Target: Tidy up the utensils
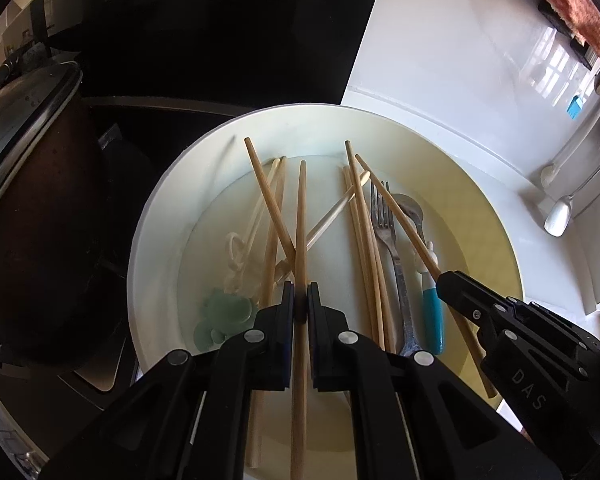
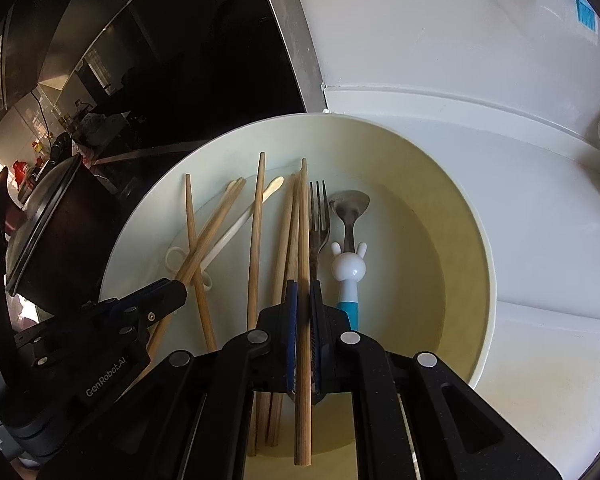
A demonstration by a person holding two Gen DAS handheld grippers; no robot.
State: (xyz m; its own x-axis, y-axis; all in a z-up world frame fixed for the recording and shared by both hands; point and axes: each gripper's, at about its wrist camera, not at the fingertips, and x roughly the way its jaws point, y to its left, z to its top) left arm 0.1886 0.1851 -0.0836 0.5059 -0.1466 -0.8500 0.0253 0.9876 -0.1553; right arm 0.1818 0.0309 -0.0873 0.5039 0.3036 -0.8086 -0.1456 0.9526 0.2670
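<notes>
Each pair of tongs is clamped on one chopstick over the bowl (image 1: 496, 208) — left tongs (image 1: 300, 300) on a chopstick (image 1: 300, 216) running toward 12 o'clock, right tongs (image 2: 304, 300) on another chopstick (image 2: 303, 240) likewise — loose chopsticks, fork (image 2: 319, 216) and spoon (image 2: 350, 204) lie underneath

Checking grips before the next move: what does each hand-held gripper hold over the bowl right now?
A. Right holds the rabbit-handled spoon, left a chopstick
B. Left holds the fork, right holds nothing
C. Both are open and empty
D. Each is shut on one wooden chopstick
D: the left hand-held gripper clamps a wooden chopstick, and the right hand-held gripper clamps another chopstick; the fork and rabbit-handled spoon lie in the bowl.
</notes>
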